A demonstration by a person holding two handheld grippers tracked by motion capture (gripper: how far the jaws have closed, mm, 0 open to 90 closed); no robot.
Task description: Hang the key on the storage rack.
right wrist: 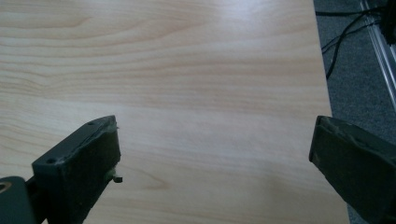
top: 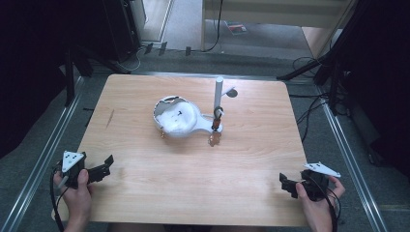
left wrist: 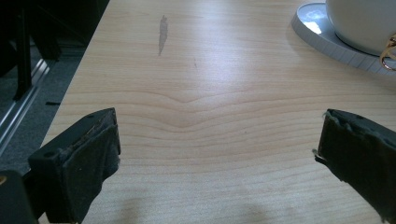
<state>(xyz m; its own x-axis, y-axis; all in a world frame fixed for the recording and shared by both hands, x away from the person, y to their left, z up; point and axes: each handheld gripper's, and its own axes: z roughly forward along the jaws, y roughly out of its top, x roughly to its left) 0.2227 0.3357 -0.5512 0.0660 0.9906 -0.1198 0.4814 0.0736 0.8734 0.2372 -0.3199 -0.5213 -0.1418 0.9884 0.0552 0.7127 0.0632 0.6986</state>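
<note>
The white cup [top: 178, 118] stands near the middle of the wooden table [top: 145, 193], on a pale round saucer-like base [top: 205, 126]. A white upright post [top: 218, 96] rises from the right part of this base, and a dark ring with small brown pieces [top: 215, 137] hangs at its foot. In the left gripper view the cup [left wrist: 362, 23] and the grey rim of the base [left wrist: 322, 39] are at the top right corner, with a small golden hook [left wrist: 388, 51] beside them.

The left gripper [top: 104, 166] lies at the near left edge of the table, held in the person's left hand [top: 76, 191]. Its jaws are wide apart and hold nothing; only bare wood is between them. The right gripper [top: 285, 183] is at the near right edge, in the right hand [top: 314, 200]. Its jaws are also spread wide, with nothing between them. Both grippers are well apart from the cup. A dark streak [left wrist: 162, 32] marks the wood on the left side.
</note>
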